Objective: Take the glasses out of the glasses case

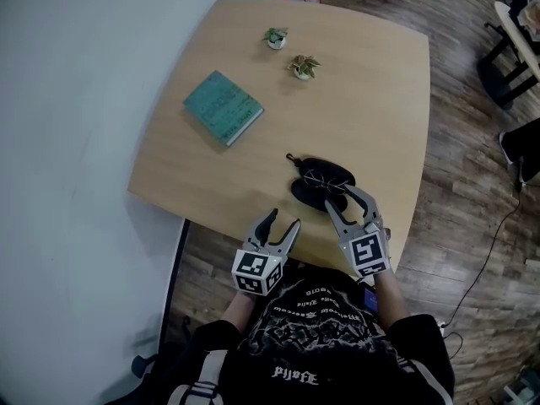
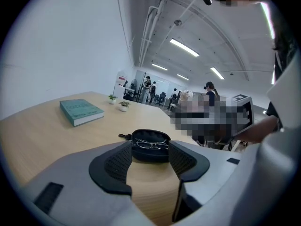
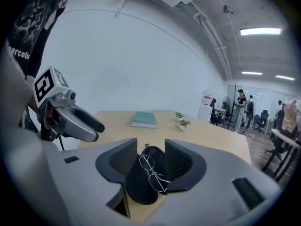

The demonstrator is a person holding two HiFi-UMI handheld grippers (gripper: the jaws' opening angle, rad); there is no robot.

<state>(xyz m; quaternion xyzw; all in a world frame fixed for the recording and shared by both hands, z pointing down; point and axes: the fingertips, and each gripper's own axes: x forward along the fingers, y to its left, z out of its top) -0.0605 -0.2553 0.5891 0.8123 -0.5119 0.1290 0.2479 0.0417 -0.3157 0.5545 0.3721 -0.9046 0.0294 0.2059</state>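
A black glasses case point(image 1: 309, 195) lies open on the wooden table point(image 1: 371, 99) near its front edge. Thin wire-framed glasses point(image 1: 322, 178) rest in it. My right gripper point(image 1: 342, 197) is open at the case's near right side. In the right gripper view the case point(image 3: 140, 185) and glasses point(image 3: 154, 173) fill the gap between the jaws, and I cannot tell whether the pads touch the case. My left gripper point(image 1: 283, 218) is open at the table's front edge, a little short of the case. Through its jaws I see the case point(image 2: 150, 150) ahead with the glasses point(image 2: 153, 145) on top.
A teal book point(image 1: 223, 107) lies at the table's middle left. Two small potted plants point(image 1: 276, 37) point(image 1: 303, 66) stand farther back. A white wall runs along the left; wooden floor lies to the right. The person's dark shirt point(image 1: 321, 344) is below the table edge.
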